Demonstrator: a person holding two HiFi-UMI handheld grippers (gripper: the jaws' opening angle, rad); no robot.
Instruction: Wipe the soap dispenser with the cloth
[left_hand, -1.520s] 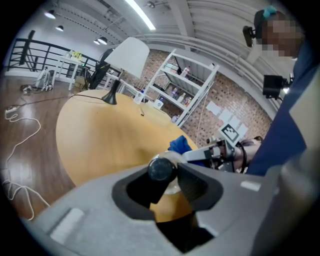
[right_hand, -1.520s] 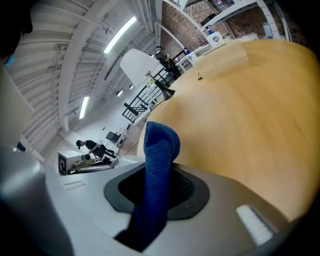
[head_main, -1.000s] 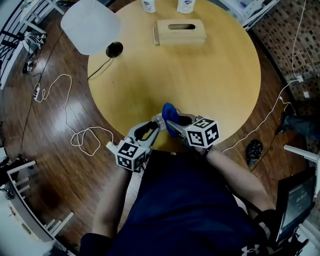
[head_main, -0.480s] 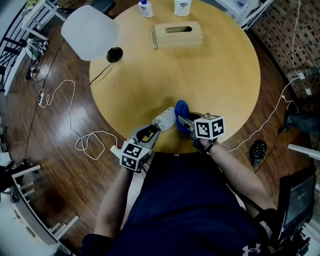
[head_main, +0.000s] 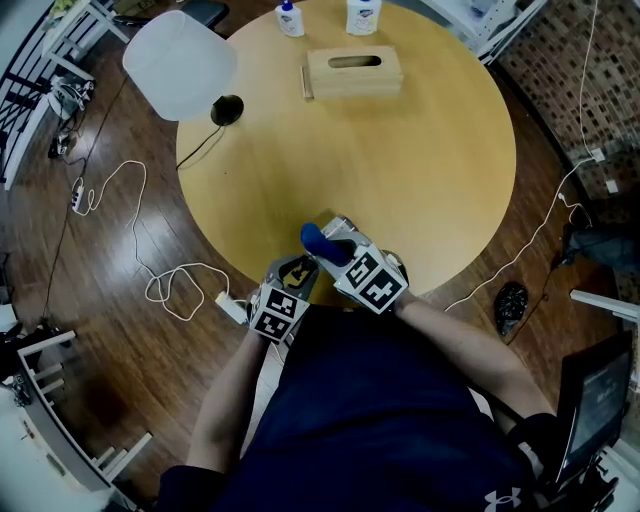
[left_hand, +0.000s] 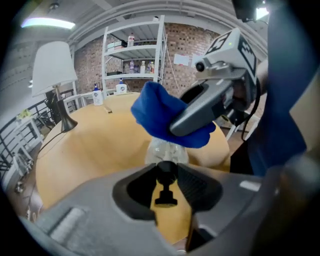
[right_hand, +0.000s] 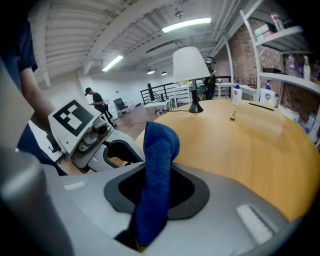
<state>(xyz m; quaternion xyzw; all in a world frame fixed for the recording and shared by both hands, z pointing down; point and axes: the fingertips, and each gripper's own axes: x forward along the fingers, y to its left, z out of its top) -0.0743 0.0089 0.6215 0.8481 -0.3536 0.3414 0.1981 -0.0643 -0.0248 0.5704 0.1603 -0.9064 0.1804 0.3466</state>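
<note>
Round wooden table (head_main: 420, 150) on dark plank floor (head_main: 90, 250), seen from above. At the far edge: 2 bottles (head_main: 290, 17), with a slotted wooden box (head_main: 353, 70) just nearer. At the left rim: lamp (head_main: 180, 62) with white shade, black base on the wood. White cable (head_main: 165, 285) looped on the floor beside the table. Beyond the table, in the left gripper view: brick wall (left_hand: 92, 67) and white shelves (left_hand: 134, 50) carrying more bottles.

At the near edge, close to the person's body: both tools meeting over the tabletop.

Left gripper (left_hand: 165, 170): pinching the dispenser (left_hand: 167, 150) by its black pump (left_hand: 165, 187), pads closed on either side of the neck, clear body sticking out beyond the tips. Not possible to tell whether the base rests on the wood.

Right gripper (right_hand: 156, 180): clamped on the cloth (right_hand: 159, 145), blue and folded, rising from between the pads in a rounded hump. Crossed in from the right, just above the left tool.

Cloth lying against the far end of the clear body and covering its top in the left gripper view. From above, only a small pale part of the dispenser showing past cloth and tool.

Forearms (head_main: 225, 400) reaching in from the bottom of the head view, dark shirt (head_main: 370, 420) between them.
</note>
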